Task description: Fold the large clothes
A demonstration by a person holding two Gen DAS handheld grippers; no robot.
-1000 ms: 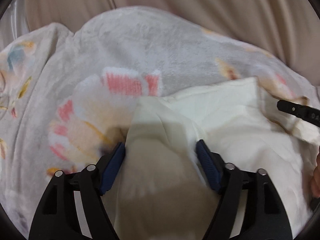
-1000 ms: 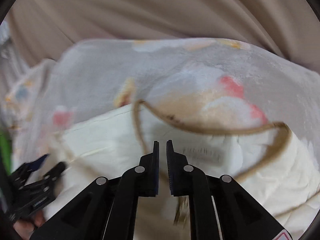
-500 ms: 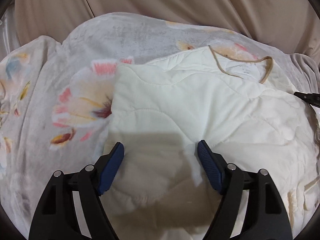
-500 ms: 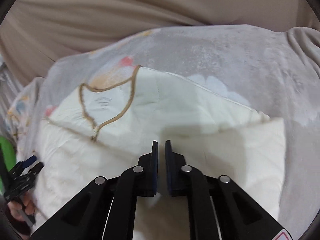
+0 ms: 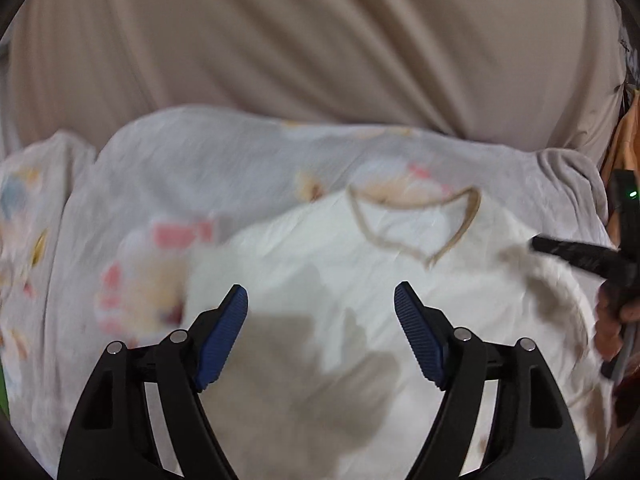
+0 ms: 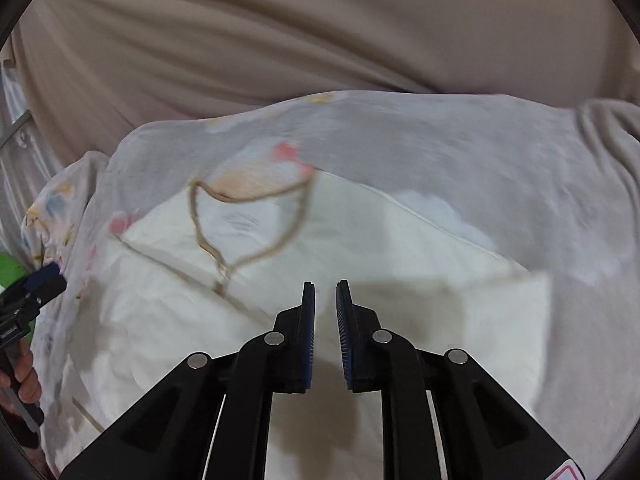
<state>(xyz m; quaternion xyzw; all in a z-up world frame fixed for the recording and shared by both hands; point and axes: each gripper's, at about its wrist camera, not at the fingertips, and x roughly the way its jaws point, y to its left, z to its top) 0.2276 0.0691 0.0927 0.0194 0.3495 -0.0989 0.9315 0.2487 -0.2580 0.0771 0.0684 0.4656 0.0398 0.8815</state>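
L wrist cam shows my left gripper (image 5: 321, 300) w/ blue pads spread wide, nothing between them. It also catches my right gripper (image 5: 576, 254) poking in from the right edge, fingers dark and blurred, right hand (image 5: 612, 320) behind it. R wrist cam gives the reverse: my right gripper (image 6: 325, 300) up close, and the left gripper (image 6: 38, 284) small at the far left edge w/ my left hand (image 6: 22, 376) under it. Only the R view shows the garment's folded right side, a squared flap w/ a straight edge; only the L view shows the orange cloth (image 5: 624, 140) at far right.

The cream quilted garment (image 5: 320, 264) lies flat on the floral blanket (image 5: 180, 168), tan-trimmed neckline (image 6: 248, 216) away from me, beige sheet (image 6: 280, 40) beyond. It sits directly below and ahead of both grippers.

Left: wide open, holds nothing. Right: jaws nearly together, slim gap, no fabric between the tips that I can see. Can't tell if either touches the cloth; frames are blurry.
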